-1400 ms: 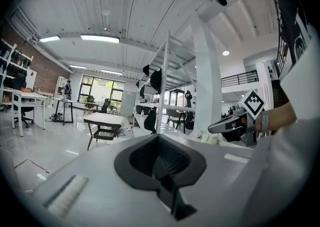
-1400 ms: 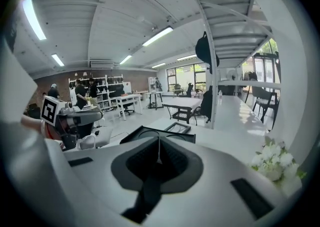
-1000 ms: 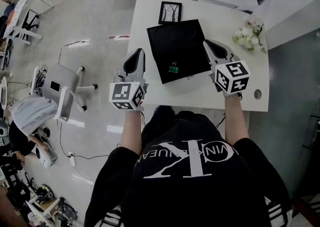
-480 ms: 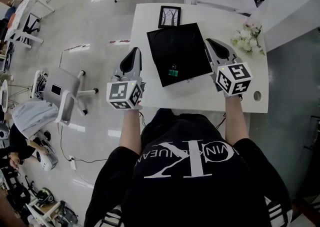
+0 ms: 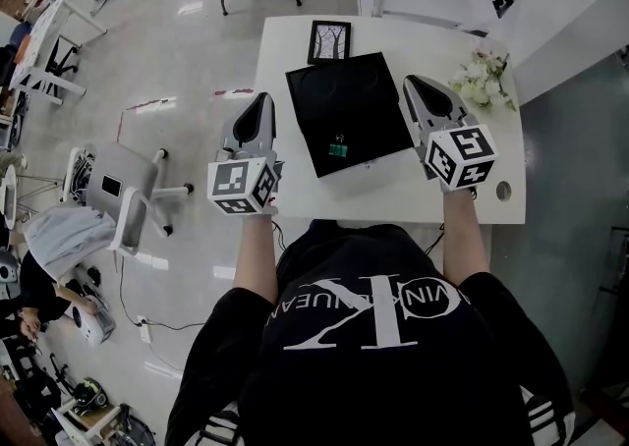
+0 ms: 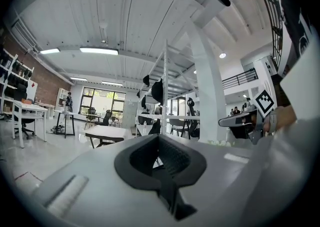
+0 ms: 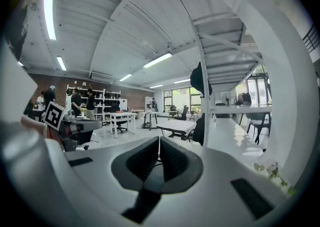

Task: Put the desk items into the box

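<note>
White desk (image 5: 393, 182), black box (image 5: 349, 110), left gripper (image 5: 262, 100), right gripper (image 5: 413, 83) closed, empty

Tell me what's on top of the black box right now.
A green binder clip lies on the black box, near its front edge; nothing else shows on it. Whatever lies under the box on the desk is covered.

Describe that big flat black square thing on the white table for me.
The big flat black square thing looks matte, with faint round marks on its far half. It lies flat on the white table, turned a little against the table's edges. A small green binder clip rests on it near the front edge, and a black-framed picture sits just beyond its far corner. The left gripper and right gripper, both shut, flank it without gripping it. Whether it is a box cannot be told.
</note>
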Demonstrator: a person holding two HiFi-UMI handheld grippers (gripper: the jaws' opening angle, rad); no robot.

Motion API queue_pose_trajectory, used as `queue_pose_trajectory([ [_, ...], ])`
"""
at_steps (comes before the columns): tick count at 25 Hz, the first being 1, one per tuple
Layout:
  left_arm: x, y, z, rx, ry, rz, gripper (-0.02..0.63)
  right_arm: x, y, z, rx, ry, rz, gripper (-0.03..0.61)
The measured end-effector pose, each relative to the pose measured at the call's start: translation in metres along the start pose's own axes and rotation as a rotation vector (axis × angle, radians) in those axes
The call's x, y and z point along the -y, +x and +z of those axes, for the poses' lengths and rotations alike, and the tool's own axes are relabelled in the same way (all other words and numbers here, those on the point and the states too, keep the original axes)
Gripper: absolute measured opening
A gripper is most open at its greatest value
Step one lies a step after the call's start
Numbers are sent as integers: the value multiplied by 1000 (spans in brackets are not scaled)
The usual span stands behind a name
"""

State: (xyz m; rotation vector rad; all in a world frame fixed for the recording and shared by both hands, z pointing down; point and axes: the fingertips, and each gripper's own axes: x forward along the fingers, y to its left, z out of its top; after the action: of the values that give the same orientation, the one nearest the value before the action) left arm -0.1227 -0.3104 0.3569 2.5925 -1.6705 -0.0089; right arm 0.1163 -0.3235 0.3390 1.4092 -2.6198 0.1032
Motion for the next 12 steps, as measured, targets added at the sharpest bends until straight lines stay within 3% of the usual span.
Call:
queue_pose_trajectory([
  [12,4,5,8,15,10,-14,9,7,-8,11,46,-4,-30,17],
])
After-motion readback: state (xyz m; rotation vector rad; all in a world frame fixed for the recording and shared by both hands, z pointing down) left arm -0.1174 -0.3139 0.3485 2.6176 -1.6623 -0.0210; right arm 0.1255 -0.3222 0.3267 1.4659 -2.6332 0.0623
